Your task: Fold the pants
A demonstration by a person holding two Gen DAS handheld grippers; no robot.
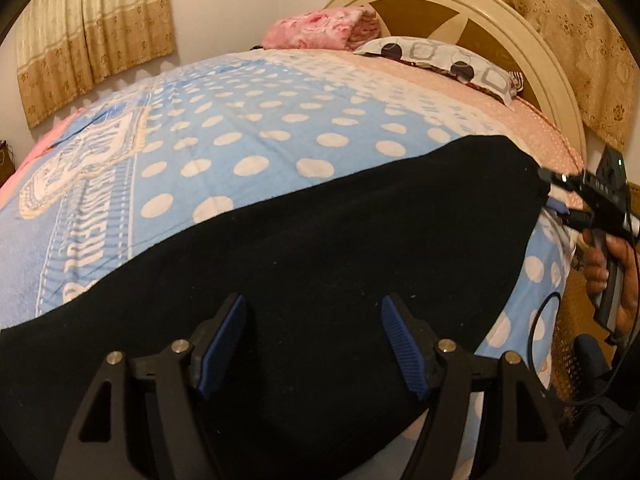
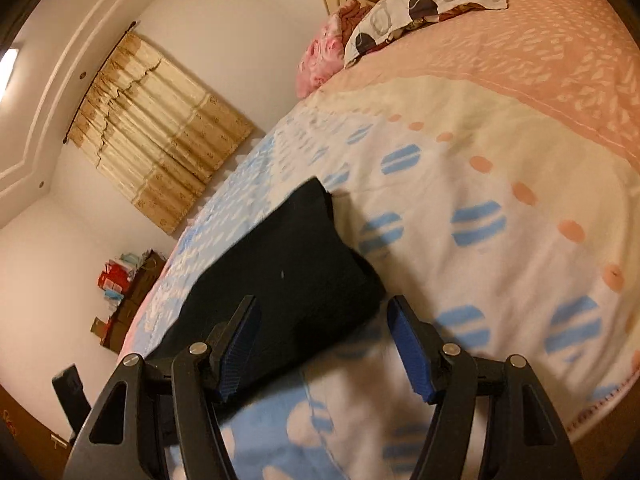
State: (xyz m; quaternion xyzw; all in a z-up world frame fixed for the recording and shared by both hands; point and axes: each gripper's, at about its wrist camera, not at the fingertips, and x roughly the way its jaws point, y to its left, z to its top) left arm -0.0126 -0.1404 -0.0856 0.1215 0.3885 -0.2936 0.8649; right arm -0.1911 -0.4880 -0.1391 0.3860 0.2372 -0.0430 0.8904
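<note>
1. Left gripper [image 1: 314, 346] hovers above the black pants [image 1: 320, 240], its 2 jaws apart and gripping nothing.
2. Right gripper [image 2: 324, 348] hangs with jaws apart, empty, over the pants' end [image 2: 288, 264].
3. Pants lie spread on the dotted blanket [image 1: 248, 136]; a pillow [image 1: 440, 60] sits at 1 o'clock.

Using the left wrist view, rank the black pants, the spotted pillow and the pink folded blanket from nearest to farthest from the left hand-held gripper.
1. Black pants, directly under the left hand-held gripper.
2. Spotted pillow, far right, by the headboard.
3. Pink folded blanket, just behind the pillow, centre; only slightly farther.
</note>
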